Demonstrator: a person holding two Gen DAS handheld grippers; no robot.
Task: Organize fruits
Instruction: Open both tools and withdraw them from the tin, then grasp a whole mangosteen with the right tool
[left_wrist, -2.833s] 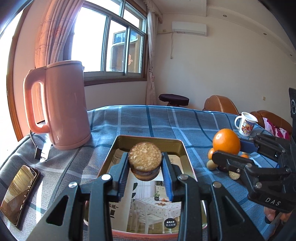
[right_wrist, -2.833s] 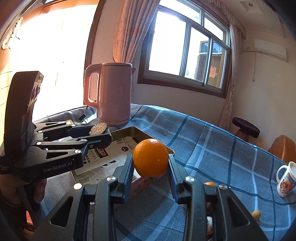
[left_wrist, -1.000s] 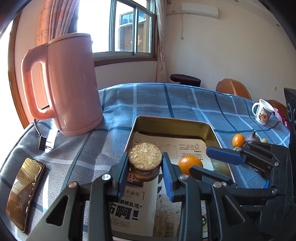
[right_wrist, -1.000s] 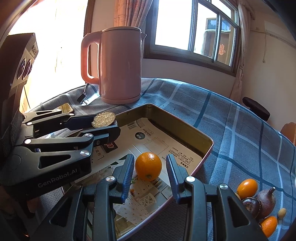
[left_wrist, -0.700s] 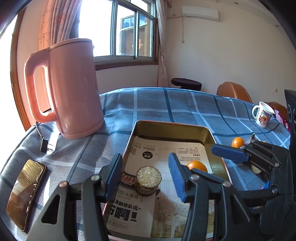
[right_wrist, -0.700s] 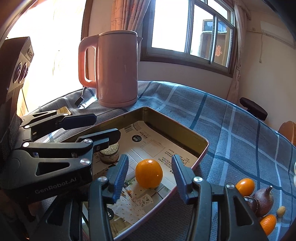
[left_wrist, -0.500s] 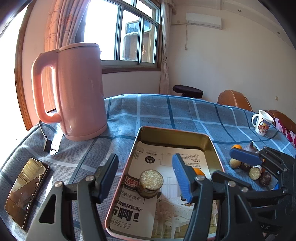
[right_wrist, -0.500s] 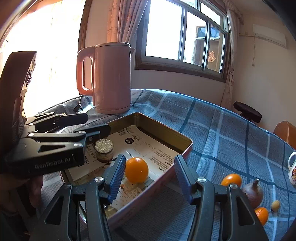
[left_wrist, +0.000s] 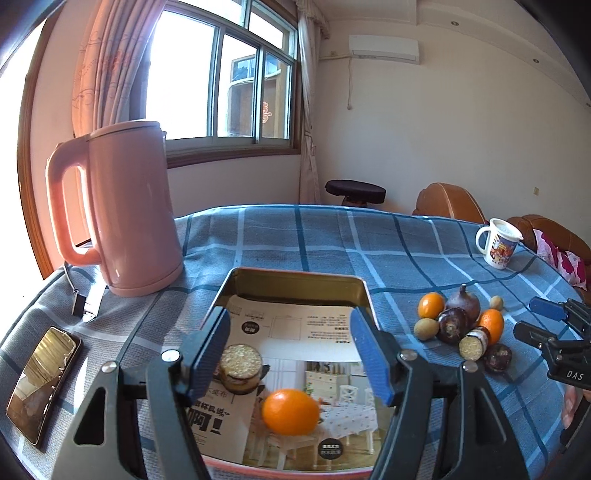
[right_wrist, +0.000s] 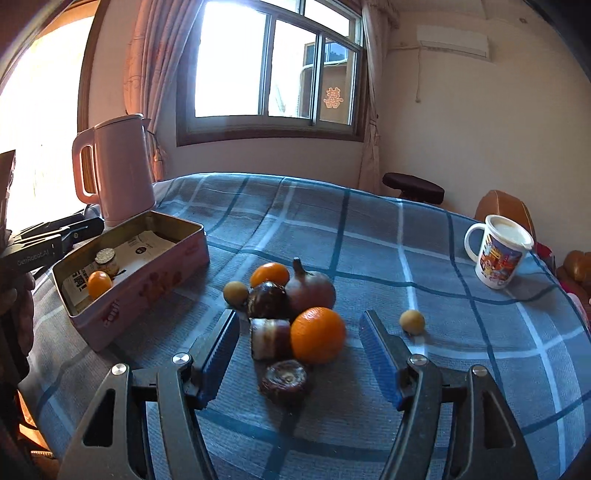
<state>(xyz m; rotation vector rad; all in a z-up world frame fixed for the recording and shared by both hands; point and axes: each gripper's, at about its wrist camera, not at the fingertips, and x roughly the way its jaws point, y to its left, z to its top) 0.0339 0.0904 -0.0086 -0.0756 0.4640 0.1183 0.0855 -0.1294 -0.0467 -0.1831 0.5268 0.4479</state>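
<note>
My left tool hangs over the rectangular gold-lined metal tin, jaws opening, nothing gripped. Tin holds two things on a printed paper liner: one round orange at the 6 o'clock end and one short cut cylinder with a grainy top just beside it at 10 o'clock. They sit near each other; I cannot tell if they touch.

My right tool is over the loose fruit pile on the blue plaid-covered worktop, jaws opening, pads clear of everything. Pile count from the right wrist view: two oranges, one brown pointed bulb-like fruit, two dark round fruits, one cut cylinder lying on its side, one small tan fruit. One more small tan round fruit sits apart at 3 o'clock of the pile.

One tall pink kettle stands at the tin's 11 o'clock, one printed white mug near the far right edge, one phone at the left edge. Bare cloth lies between pile and mug.
</note>
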